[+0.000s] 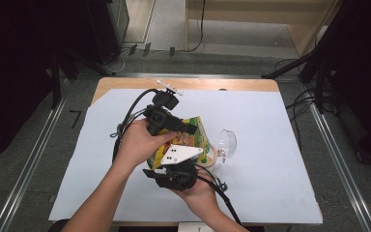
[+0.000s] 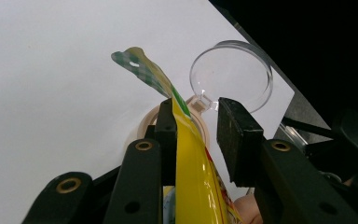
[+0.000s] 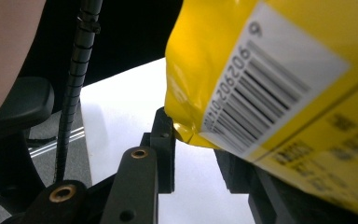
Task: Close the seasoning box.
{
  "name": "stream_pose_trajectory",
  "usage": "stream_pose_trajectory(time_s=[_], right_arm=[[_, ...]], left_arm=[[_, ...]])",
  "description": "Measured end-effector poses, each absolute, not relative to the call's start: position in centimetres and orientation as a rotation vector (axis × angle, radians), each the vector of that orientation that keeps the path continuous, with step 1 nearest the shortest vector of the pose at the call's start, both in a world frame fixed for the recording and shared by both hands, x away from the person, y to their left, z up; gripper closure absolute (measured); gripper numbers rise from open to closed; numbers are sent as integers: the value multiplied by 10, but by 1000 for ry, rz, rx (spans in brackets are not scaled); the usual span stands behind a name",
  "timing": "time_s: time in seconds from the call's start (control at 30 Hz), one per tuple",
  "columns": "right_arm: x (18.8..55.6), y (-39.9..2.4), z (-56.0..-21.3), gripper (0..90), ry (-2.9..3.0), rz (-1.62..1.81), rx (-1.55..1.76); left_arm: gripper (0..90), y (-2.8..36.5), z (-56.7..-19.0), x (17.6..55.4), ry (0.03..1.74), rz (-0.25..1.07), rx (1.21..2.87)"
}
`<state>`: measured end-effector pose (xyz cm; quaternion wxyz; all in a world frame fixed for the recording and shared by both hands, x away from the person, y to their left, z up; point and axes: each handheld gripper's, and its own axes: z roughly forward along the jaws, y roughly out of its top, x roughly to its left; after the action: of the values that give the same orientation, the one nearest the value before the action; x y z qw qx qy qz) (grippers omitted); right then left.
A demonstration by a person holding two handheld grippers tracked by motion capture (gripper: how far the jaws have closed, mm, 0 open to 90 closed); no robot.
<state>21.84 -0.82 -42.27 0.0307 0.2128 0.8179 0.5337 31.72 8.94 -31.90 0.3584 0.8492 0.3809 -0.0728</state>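
Table (image 1: 270,193) under a pale sheet, largest thing in the high view; wooden edge showing at 12 o'clock; dark floor and cables around it.

Yellow snack bag (image 1: 189,140) held up off the sheet near the table's centre, between both grippers; in the left gripper view its checked top seal (image 2: 137,63) rises toward 12 o'clock, twisted; the barcode panel (image 3: 265,88) faces the right gripper's camera.

Left gripper (image 1: 186,128) at 10 o'clock of the bag; the bag's edge lies against one jaw, while the other pad (image 2: 235,135) stands off with sheet visible in the gap; jaws apart, not pinching.

Right gripper (image 1: 169,169) at 6 o'clock of the bag; the bag's lower corner sits over its jaws, a gap showing between them; whether the far pad presses the bag I cannot tell.

Clear jar (image 1: 224,147) lying on its side just at 3 o'clock of the bag, beige rim, hinged clear lid (image 2: 233,74) swung open.

Judgement: step in hand looks like getting a two-sided purchase on the bag, probably to open it for the jar; next move calls for the left jaws to close on the upper edge below the seal, right side firmed up, before any pull apart; a loose pinch would let the slick film slide.
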Motion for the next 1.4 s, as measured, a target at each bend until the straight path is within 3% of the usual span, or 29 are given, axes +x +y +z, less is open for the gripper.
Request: stream_pose_trajectory(time_s=[1.4], right_arm=[[216, -9, -424, 714, 2518, 1638, 643]], left_arm=[[706, 87, -321, 316, 984, -193, 2203]])
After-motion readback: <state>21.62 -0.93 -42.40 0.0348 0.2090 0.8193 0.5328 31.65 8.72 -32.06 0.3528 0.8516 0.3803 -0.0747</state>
